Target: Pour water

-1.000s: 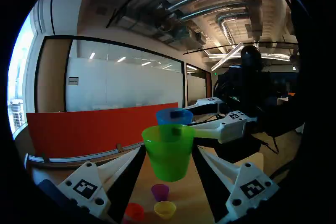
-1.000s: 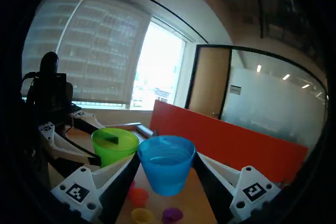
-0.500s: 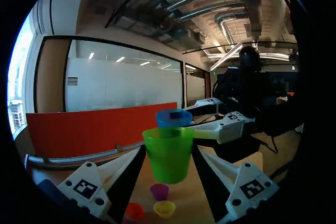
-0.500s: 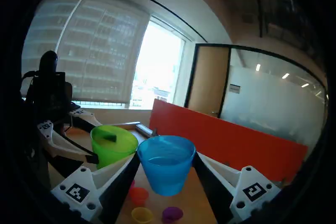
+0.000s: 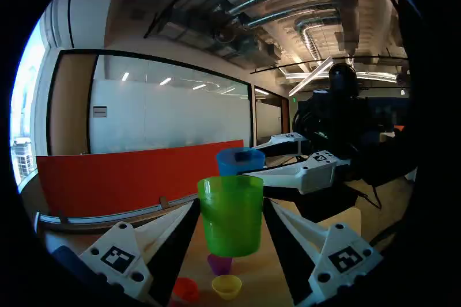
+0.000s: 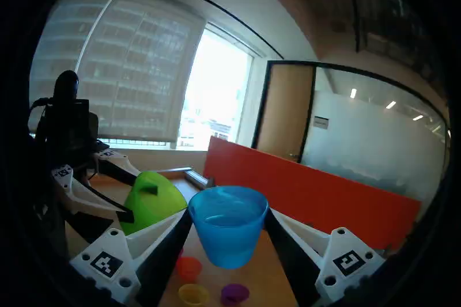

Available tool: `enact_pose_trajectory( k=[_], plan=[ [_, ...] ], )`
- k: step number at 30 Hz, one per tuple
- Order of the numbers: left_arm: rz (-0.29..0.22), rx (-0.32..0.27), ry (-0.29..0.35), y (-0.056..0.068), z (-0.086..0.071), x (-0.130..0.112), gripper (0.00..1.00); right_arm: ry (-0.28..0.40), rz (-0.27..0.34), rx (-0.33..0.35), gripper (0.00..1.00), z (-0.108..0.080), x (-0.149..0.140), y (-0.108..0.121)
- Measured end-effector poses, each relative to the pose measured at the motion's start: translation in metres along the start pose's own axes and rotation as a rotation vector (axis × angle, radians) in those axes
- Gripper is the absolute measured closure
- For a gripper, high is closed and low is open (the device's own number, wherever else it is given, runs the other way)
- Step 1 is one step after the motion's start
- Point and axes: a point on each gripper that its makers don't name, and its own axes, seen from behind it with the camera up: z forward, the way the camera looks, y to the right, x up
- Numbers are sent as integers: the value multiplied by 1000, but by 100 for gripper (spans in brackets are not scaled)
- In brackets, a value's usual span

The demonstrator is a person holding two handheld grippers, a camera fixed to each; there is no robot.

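Observation:
In the left gripper view, my left gripper [image 5: 230,210] is shut on a translucent green cup [image 5: 230,218] that I see nearly side-on. Just beyond it is the blue cup [image 5: 240,161], held by the other gripper's white fingers [image 5: 299,175]. In the right gripper view, my right gripper [image 6: 227,223] is shut on the blue cup [image 6: 227,229], which holds water. The green cup [image 6: 151,200] is tipped over to its left, mouth turned toward the blue cup, between the left gripper's fingers [image 6: 86,194]. I see no stream of water.
Three small cups stand on the wooden table [image 5: 271,261] below: purple [image 5: 219,262], yellow [image 5: 226,285] and red [image 5: 185,290]. An orange partition [image 6: 322,197] runs along the table's far edge. A dark chair and a person's dark form [image 5: 346,117] are behind the right gripper.
The green cup has tipped over toward the blue cup; before, its open mouth showed from above. The blue cup has stayed almost still.

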Motion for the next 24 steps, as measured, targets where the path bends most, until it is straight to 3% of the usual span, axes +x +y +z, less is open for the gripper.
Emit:
enact_pose_trajectory(
  k=[12, 24],
  plan=[
    [4, 7, -23, -2, -3, -9, 21, 2, 2, -11, 9, -4, -1, 4],
    [9, 13, -133, -1, -17, -64, 21, -7, 13, -26, 9, -14, -5, 4]
  ],
)
